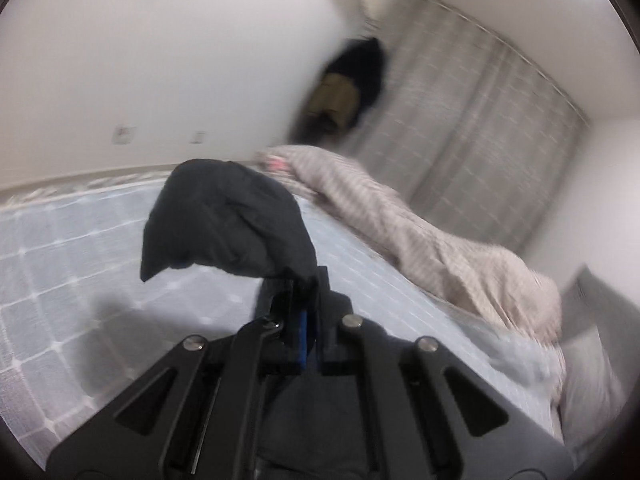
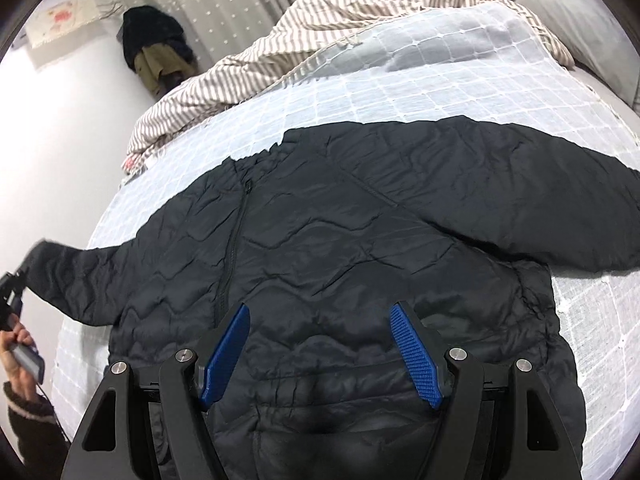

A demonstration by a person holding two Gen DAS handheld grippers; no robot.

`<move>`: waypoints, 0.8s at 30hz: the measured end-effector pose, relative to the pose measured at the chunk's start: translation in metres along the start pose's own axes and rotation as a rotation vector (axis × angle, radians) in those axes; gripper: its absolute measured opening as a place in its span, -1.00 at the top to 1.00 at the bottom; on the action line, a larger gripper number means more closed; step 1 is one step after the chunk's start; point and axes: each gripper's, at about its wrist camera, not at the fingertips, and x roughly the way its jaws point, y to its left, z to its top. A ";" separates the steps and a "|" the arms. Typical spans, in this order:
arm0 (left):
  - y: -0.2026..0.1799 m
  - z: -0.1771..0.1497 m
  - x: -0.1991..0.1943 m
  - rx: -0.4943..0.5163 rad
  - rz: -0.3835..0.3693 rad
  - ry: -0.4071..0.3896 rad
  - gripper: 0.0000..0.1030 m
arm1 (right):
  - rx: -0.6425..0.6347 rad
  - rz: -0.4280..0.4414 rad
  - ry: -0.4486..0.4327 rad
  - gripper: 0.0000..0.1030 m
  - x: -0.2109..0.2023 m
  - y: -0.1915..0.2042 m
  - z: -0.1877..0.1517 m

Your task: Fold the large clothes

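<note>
Jacket (image 2: 340, 240) lies flat on the bed (image 2: 440, 92), sleeves running left-right across frame. Left gripper (image 1: 306, 300) pinches the lower-left sleeve cuff (image 1: 224, 220), lifted; right gripper (image 2: 320, 352) hovers spread over the hem.

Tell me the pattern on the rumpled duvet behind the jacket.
Beige-and-white stripes on the duvet, clearest in the right wrist view.

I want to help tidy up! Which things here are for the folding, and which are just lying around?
For the folding:
- black quilted jacket, spread on the bed
- its sleeve, pinched in the left claw
- right claw, open above the jacket

Just lying around:
- striped duvet
- checked bedspread
- pillow
- clothes hanging on the wall
- curtain
</note>
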 end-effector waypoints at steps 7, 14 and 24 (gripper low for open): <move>-0.093 -0.030 0.008 0.143 -0.148 0.121 0.93 | -0.009 0.005 0.003 -0.44 0.001 -0.001 -0.002; -0.152 -0.103 0.031 0.291 -0.230 0.315 0.93 | -0.006 0.010 0.022 -0.44 0.006 -0.003 -0.006; -0.193 -0.228 0.059 0.528 -0.339 0.761 0.80 | 0.005 0.021 0.041 -0.44 0.014 -0.007 -0.007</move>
